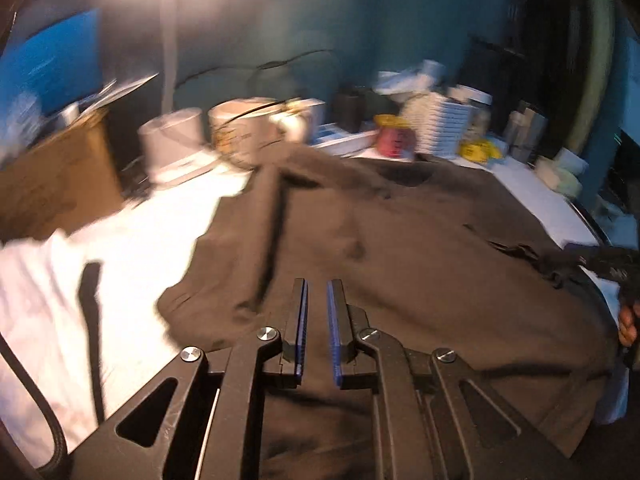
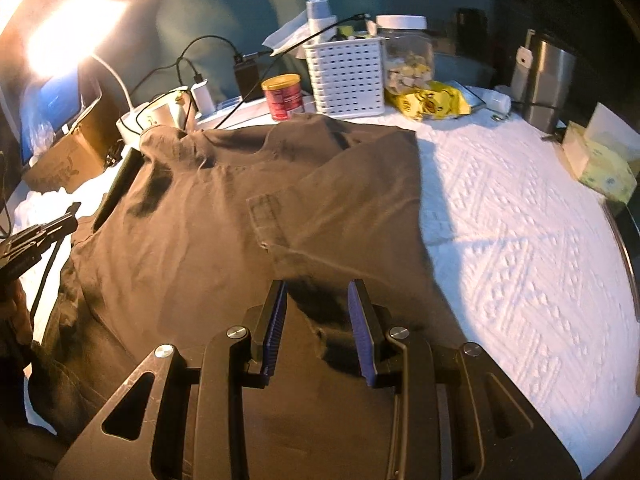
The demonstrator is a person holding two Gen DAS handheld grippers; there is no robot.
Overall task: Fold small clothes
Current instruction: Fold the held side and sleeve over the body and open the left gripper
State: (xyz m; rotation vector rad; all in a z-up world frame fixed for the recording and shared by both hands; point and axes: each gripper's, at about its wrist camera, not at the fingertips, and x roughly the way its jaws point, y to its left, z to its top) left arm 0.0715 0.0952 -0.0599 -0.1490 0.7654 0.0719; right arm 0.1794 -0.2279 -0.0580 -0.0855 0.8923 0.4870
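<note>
A brown T-shirt [image 1: 400,248] lies spread on the white table cover [image 1: 120,264], its right side folded over the body in the right wrist view [image 2: 240,240]. My left gripper [image 1: 317,286] hovers over the shirt's lower part, its jaws a narrow gap apart with nothing between them. My right gripper [image 2: 318,286] is open over the folded edge near the hem, empty. The right gripper also shows at the right edge of the left wrist view [image 1: 612,264], and the left gripper at the left edge of the right wrist view [image 2: 40,236].
Clutter lines the table's back: a white basket [image 2: 346,74], red can [image 2: 283,96], glass jar [image 2: 408,56], yellow bag [image 2: 432,100], steel tumbler [image 2: 550,80], tissue box [image 2: 600,160], cardboard box [image 2: 72,156], cables and chargers [image 2: 200,92]. A lamp glares at upper left.
</note>
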